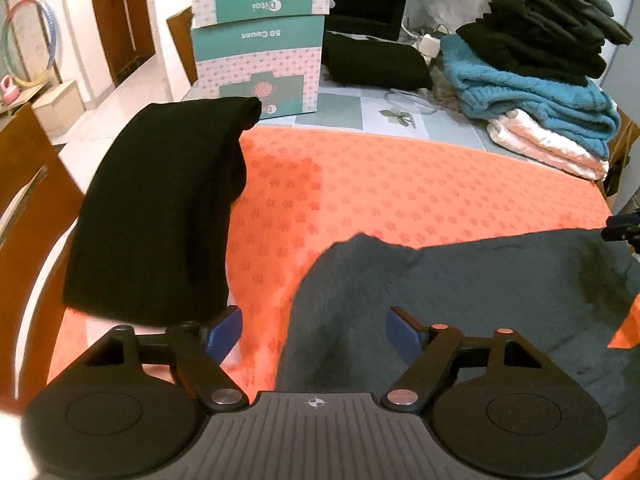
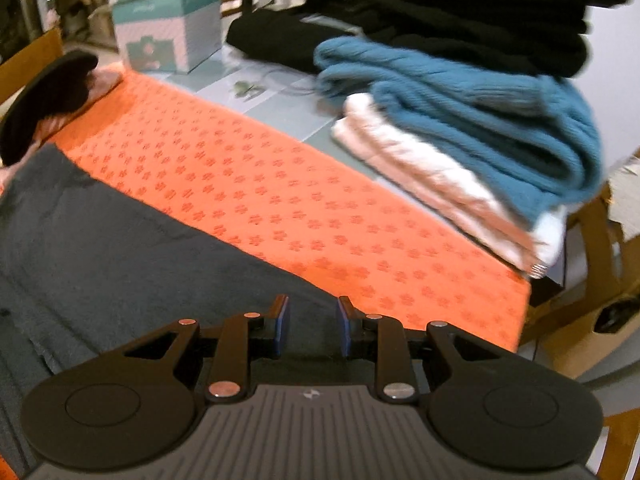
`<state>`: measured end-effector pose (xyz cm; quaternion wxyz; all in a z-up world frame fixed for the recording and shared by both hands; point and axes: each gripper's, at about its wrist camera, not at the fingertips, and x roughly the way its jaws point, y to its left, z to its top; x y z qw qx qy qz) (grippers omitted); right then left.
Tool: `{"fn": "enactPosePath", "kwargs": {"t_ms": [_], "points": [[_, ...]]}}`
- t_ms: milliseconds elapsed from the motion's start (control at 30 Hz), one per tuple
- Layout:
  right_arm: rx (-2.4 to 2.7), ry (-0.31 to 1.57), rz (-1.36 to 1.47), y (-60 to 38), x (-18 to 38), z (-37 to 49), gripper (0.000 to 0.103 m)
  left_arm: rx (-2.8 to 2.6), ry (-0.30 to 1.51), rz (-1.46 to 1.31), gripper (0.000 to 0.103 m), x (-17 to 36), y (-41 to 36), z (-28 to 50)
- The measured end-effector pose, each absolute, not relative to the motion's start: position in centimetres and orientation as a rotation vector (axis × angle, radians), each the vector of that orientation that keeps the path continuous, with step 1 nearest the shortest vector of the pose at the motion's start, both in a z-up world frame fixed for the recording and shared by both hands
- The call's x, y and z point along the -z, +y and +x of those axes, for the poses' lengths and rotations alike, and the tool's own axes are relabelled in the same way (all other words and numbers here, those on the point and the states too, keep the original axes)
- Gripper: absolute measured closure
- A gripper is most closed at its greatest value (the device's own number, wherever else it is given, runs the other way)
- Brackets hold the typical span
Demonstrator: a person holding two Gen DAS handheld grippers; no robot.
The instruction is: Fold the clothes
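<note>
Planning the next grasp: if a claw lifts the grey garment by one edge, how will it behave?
The grey garment lies flat with soft wrinkles, so it will probably droop limply. It looks thin, likely light. On the orange mat it may drag rather than slide.

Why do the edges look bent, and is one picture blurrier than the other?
Left wrist view: fisheye bending curves the orange mat; the boxes stay fairly sharp, and the grey garment looks soft. Right wrist view: blurrier, with the blue sweater and dark pile smeared, as if by motion.
</note>
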<state>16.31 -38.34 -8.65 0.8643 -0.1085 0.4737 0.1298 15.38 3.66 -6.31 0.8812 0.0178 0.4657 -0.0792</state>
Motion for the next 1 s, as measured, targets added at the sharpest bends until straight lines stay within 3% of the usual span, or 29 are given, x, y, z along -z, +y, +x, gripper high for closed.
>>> {"fn": "enactPosePath", "kwargs": {"t_ms": [233, 333, 567, 833, 1000], "points": [[-0.315, 1.035, -0.275, -36.8, 10.2, 17.5, 0.074, 0.186, 0.985, 0.061, 0.026, 9.0, 2.8, 18.8], [-0.317, 1.047, -0.28, -36.7, 10.5, 17.8, 0.074, 0.2, 0.996, 0.043, 0.035, 9.8, 2.0, 19.6], [-0.3, 1.061, -0.262, -37.3, 11.1, 17.5, 0.074, 0.36, 0.969, -0.011, 0.035, 9.5, -0.4, 17.2], [-0.294, 1.062, -0.249, -37.4, 11.4, 17.1, 0.074, 0.445, 1.061, -0.06, 0.035, 11.5, -2.7, 14.8], [-0.294, 1.051, -0.25, -37.6, 11.1, 17.3, 0.074, 0.394, 0.893, -0.088, 0.042, 8.9, -1.4, 12.8]]}}
